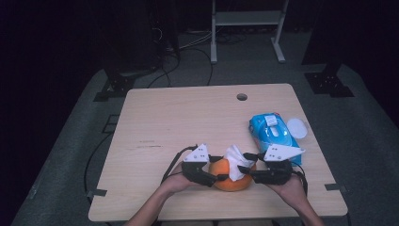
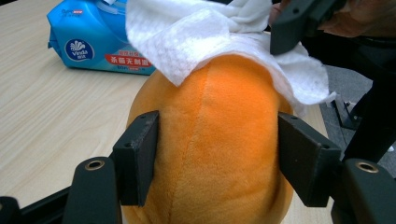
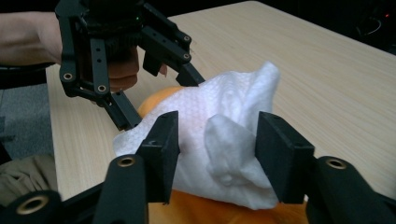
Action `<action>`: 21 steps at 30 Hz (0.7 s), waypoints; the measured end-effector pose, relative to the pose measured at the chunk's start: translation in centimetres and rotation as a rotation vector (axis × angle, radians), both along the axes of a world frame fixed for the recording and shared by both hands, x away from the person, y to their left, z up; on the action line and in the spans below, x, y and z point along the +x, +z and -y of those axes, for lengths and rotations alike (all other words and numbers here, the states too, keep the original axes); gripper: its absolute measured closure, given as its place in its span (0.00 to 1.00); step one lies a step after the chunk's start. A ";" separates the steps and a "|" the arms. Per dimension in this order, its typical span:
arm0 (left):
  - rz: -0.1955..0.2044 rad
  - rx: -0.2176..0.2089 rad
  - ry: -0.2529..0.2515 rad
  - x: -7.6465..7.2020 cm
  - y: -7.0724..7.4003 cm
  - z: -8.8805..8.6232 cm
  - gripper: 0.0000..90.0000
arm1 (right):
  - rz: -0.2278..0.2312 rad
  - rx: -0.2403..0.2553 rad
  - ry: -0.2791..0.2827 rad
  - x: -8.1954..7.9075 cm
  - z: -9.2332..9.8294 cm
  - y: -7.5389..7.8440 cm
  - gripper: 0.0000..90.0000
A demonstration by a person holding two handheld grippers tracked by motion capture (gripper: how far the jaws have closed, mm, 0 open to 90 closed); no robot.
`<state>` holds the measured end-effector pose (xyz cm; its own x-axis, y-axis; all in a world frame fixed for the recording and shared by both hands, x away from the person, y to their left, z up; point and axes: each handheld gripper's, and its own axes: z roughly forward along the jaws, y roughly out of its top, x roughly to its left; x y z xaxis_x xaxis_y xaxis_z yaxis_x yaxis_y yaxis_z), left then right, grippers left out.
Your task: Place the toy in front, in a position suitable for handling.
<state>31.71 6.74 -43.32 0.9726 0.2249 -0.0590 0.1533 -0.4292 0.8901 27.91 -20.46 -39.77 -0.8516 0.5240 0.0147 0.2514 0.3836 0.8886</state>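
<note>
An orange plush toy (image 1: 229,179) sat near the front edge of the wooden table (image 1: 188,113), a little right of the middle, between the person's two hands. The left gripper (image 1: 217,168) was clamped on it: in the left gripper view its two black pads pressed into the toy's (image 2: 215,149) fuzzy sides, one on each flank, and dented the fabric. A crumpled white wipe (image 1: 236,160) lay draped over the top of the toy, hanging down its far and right sides; in the left gripper view the wipe (image 2: 196,32) covered the crown. The right gripper (image 1: 243,162) came in from the right with its jaws standing apart around the bunched upper part of the wipe (image 3: 224,135); a fold of tissue sat between the pads, close to them, but the pads did not squeeze it, so the wipe was let go and rested on the toy by itself. The right gripper view also showed the left gripper (image 3: 159,100) beyond the wipe, at the toy's far side. Farther back on the right, near the table's right edge, lay a blue pack of wipes (image 1: 273,134), well apart from the toy, with a white round lid (image 1: 297,127) just beside it.
</note>
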 end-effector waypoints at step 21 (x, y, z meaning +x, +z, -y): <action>0.011 0.001 -0.024 -0.1 -0.2 0.0 0.38 | -0.076 0.044 -0.067 1.2 1.5 -0.8 0.88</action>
<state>31.65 6.72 -43.50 0.9784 0.2012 -0.0477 0.1326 -0.4334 0.8914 29.10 -21.92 -40.58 -0.8101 0.5774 0.1020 0.3422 0.3244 0.8818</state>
